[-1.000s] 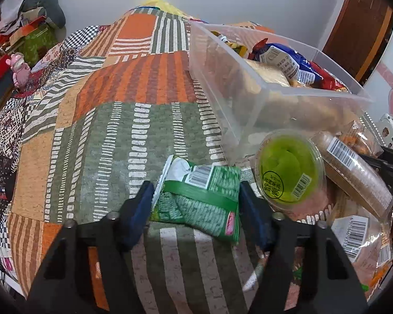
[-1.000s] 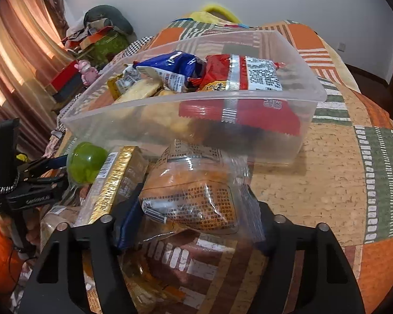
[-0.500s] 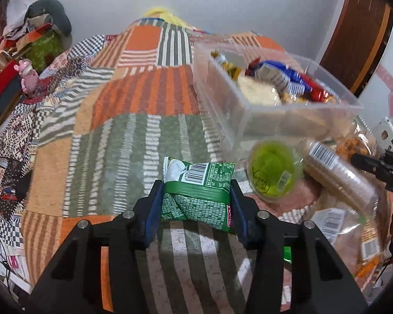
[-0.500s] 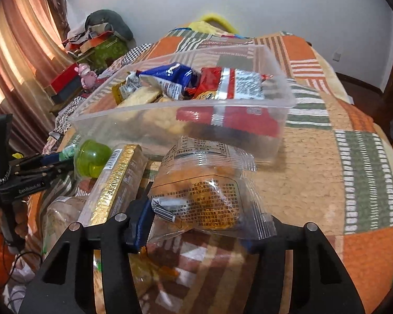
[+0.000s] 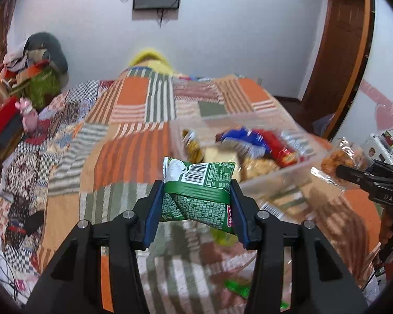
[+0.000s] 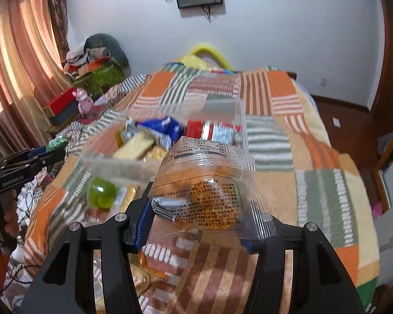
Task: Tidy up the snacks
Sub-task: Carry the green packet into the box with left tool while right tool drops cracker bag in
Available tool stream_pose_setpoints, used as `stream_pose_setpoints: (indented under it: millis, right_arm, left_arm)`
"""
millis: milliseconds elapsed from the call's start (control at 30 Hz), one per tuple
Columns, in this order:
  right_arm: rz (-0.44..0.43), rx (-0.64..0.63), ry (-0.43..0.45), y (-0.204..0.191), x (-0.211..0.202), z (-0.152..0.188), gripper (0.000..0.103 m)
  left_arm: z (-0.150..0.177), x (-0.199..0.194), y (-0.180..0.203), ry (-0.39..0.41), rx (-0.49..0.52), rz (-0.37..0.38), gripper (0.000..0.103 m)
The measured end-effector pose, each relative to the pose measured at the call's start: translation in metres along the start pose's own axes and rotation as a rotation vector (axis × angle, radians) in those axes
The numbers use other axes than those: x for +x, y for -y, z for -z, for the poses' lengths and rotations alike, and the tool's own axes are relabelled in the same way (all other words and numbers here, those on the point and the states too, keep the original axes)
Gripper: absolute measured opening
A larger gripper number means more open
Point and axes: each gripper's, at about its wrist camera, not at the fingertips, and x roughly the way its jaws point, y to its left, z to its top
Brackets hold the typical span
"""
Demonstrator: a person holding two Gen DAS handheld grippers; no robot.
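Observation:
My left gripper (image 5: 195, 209) is shut on a green snack packet (image 5: 199, 191) and holds it in the air above the patchwork bedspread (image 5: 133, 141), near the front left of the clear plastic bin (image 5: 298, 167). My right gripper (image 6: 196, 225) is shut on a clear bag of orange snacks (image 6: 204, 191), lifted above the bed in front of the bin (image 6: 118, 166). The bin holds several packets, blue and red among them. Each gripper shows in the other's view, the right one (image 5: 353, 174) and the left one (image 6: 49, 154).
A green round cup (image 6: 102, 192) and a gold-wrapped packet (image 6: 129, 196) lie on the bed beside the bin. More wrapped snacks lie under my right gripper (image 6: 144, 274). Boxes and clothes are piled at the far left (image 5: 26, 78). A wooden door (image 5: 338, 52) stands at right.
Both grippers have risen off the bed with their packets and now sit higher, at about the level of the bin's rim. The left jaws have closed in on the green packet.

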Motion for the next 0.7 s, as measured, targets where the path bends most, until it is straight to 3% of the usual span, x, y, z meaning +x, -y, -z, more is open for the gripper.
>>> stream_pose_setpoints:
  millis: [300, 700]
  right_arm:
    - [-0.014, -0.006, 0.043, -0.009, 0.018, -0.023, 0.050]
    - [-0.054, -0.039, -0.020, -0.025, 0.066, -0.033, 0.050]
  left_arm:
    - [-0.025, 0.021, 0.026, 0.024, 0.022, 0.053, 0.048]
    - [-0.035, 0.072, 0.035, -0.033, 0.026, 0.073, 0.048]
